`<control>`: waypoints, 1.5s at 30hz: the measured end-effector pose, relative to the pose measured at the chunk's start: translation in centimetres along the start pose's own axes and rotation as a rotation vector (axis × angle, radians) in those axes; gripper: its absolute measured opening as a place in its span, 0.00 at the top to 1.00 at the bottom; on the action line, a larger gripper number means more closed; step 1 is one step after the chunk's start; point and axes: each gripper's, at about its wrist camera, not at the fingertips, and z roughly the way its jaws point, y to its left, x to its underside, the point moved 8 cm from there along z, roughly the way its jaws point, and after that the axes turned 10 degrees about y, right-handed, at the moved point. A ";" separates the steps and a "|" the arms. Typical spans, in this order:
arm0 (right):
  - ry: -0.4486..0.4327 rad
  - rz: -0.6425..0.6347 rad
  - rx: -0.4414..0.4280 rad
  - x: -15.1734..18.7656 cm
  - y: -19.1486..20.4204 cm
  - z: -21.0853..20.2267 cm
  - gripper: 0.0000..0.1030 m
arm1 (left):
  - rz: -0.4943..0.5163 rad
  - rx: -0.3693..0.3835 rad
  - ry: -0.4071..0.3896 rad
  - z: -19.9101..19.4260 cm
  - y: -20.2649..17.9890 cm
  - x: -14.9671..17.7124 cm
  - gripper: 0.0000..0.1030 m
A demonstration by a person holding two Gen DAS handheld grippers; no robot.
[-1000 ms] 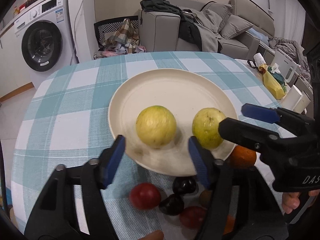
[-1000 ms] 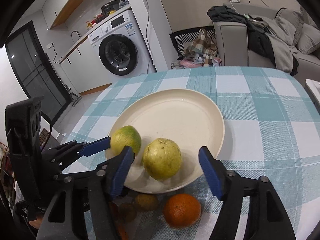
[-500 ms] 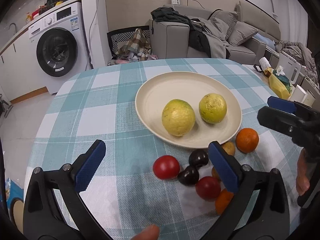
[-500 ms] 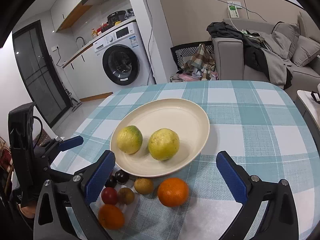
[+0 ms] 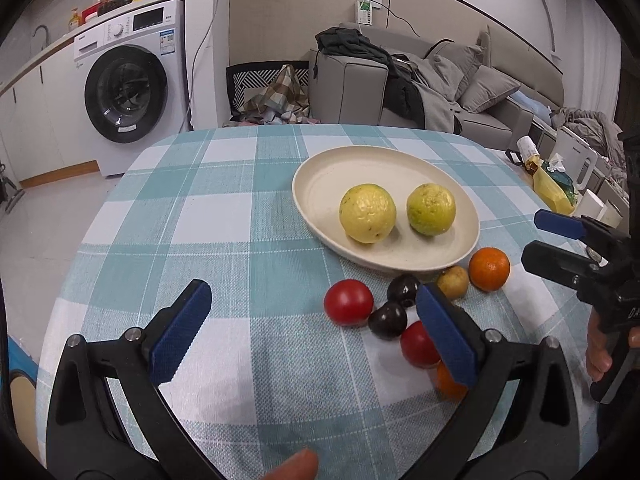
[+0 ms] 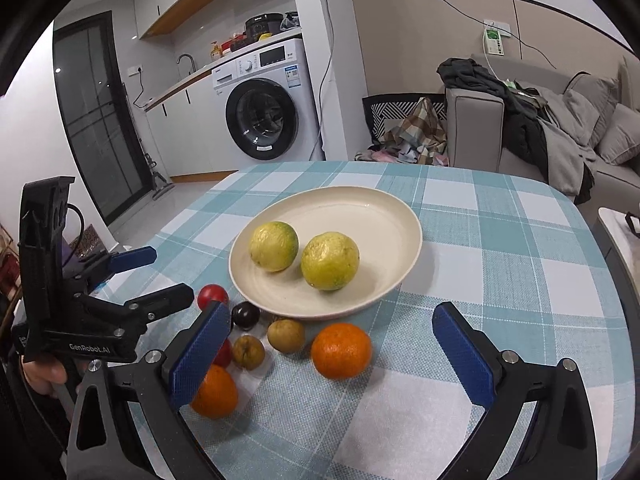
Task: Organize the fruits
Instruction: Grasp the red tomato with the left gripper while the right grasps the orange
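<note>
A cream plate [image 5: 320, 176] [image 6: 360, 216] on the checked table holds two yellow-green round fruits [image 5: 367, 213] [image 5: 431, 209], side by side. In front of the plate lie loose fruits: an orange [image 6: 341, 350], a second orange [image 6: 214, 392], a red tomato [image 5: 348, 302], dark plums [image 5: 387, 320] and small brown fruits [image 6: 286, 335]. My left gripper [image 5: 313, 288] hovers open over the near table, left of this cluster, with nothing between its pads. My right gripper [image 6: 331, 309] is open above the orange and the plate's near rim, also holding nothing.
The teal-and-white checked tablecloth [image 5: 208, 216] has bare room left of the plate. A yellow bag [image 5: 552, 192] and white containers sit off the table's right side. A washing machine [image 6: 260, 120] and a grey sofa [image 5: 360, 92] stand beyond the far edge.
Both grippers opened wide and drew back from the plate toward the near table edge. The two yellow-green fruits stayed on the plate.
</note>
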 end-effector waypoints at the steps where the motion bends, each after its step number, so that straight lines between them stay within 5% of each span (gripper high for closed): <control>1: 0.009 0.003 -0.002 0.1 0.0 0.2 0.00 | -0.003 0.003 0.004 0.1 0.1 0.2 0.01; 26: 0.144 0.081 -0.044 2.3 -1.5 3.0 0.01 | -0.011 -0.001 0.094 3.1 0.2 0.6 0.01; 34: 0.176 0.084 -0.057 2.6 -1.4 3.8 0.16 | -0.031 0.017 0.130 3.9 0.6 0.6 0.03; 45: 0.195 0.088 -0.085 2.9 -1.2 4.4 0.29 | -0.029 0.078 0.148 4.6 -0.1 0.4 0.20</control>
